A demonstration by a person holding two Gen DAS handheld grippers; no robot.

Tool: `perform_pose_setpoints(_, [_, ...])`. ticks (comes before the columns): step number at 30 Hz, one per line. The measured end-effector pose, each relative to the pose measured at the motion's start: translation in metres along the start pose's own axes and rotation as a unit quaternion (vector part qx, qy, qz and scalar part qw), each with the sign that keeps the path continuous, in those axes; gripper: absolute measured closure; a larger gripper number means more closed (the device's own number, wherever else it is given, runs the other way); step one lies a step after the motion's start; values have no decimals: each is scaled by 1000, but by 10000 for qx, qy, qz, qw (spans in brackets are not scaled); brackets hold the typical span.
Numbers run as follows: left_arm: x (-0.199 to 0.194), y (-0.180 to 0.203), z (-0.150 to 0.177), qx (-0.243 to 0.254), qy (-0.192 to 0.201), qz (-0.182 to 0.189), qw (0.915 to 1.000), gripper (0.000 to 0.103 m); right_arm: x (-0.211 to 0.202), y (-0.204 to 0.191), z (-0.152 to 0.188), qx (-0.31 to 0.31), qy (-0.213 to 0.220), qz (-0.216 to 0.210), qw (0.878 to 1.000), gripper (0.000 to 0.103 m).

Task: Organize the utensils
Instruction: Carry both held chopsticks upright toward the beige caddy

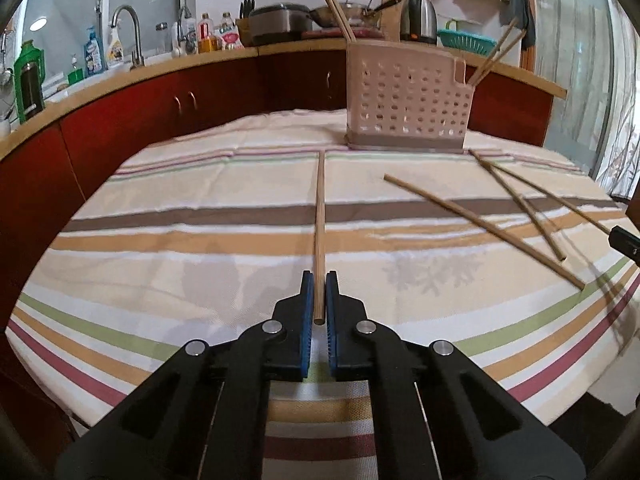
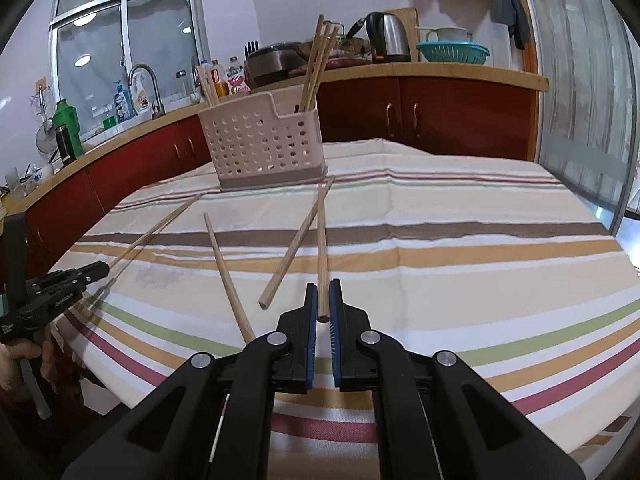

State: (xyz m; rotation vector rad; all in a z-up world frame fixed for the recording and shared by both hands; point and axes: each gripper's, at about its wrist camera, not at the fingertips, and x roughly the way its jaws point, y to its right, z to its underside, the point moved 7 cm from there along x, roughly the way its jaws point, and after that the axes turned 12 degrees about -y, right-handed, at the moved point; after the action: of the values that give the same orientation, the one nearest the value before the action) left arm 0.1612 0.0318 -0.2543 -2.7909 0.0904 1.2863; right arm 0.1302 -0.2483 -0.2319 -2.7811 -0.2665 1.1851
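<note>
My left gripper [image 1: 319, 280] is shut on one wooden chopstick [image 1: 319, 220] that points forward toward the pink perforated utensil holder [image 1: 408, 108]. My right gripper [image 2: 323, 290] is shut on another chopstick [image 2: 321, 240], which also points toward the holder [image 2: 262, 140]. Several chopsticks stand in the holder. In the left wrist view three loose chopsticks [image 1: 480, 226] lie on the striped tablecloth to the right. In the right wrist view two loose chopsticks [image 2: 228, 276] lie left of my gripper, and the left gripper [image 2: 98, 270] shows at the left edge with its chopstick [image 2: 160, 224].
The table with the striped cloth [image 1: 200, 240] stands in front of red kitchen cabinets [image 1: 160, 112]. The counter behind carries a kettle [image 1: 418, 18], a teal colander [image 1: 460, 38], bottles and a sink tap [image 1: 128, 28].
</note>
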Motion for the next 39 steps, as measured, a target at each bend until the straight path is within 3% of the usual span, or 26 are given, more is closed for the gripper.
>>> perform_pose_setpoints(13, [-85, -11, -48, -96, 1067, -54, 9942, 96, -53, -7, -44, -91, 726, -7, 9973, 96])
perform_pose_setpoints(20, [-118, -13, -71, -150, 1409, 64, 9899, 96, -73, -9, -64, -124, 963, -13, 9953, 96])
perform_pose_setpoints(29, [-138, -17, -94, -198, 1586, 239, 9869, 96, -89, -4, -88, -67, 1134, -41, 9935, 96])
perform_pose_setpoints(39, [-130, -12, -116, -118, 1566, 330, 9870, 96, -76, -7, -108, -179, 1036, -75, 9944, 96])
